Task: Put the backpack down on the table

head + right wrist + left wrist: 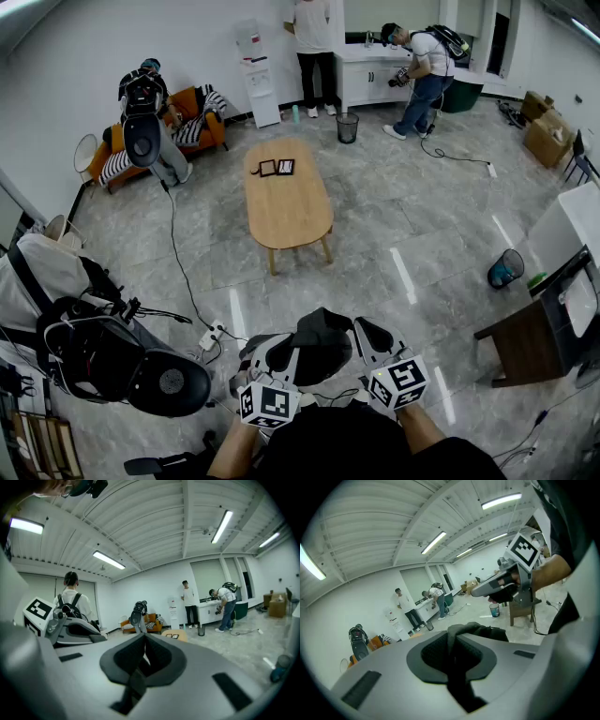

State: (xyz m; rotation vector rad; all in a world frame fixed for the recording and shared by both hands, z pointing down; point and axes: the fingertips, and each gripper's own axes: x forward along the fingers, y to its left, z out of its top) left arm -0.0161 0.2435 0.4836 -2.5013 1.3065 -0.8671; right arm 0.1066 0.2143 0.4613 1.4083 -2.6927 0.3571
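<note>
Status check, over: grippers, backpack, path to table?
Left gripper, right gripper: both shut on backpack, held close. Table ahead, apart from it. Two flat dark items at its far end.

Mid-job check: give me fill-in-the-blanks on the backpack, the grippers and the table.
The backpack hangs between the left gripper and the right gripper, ___ shut on it.
The wooden table holds ___ small flat items.
The backpack is not yet on the ___.
Missing words: both; two; table.
</note>
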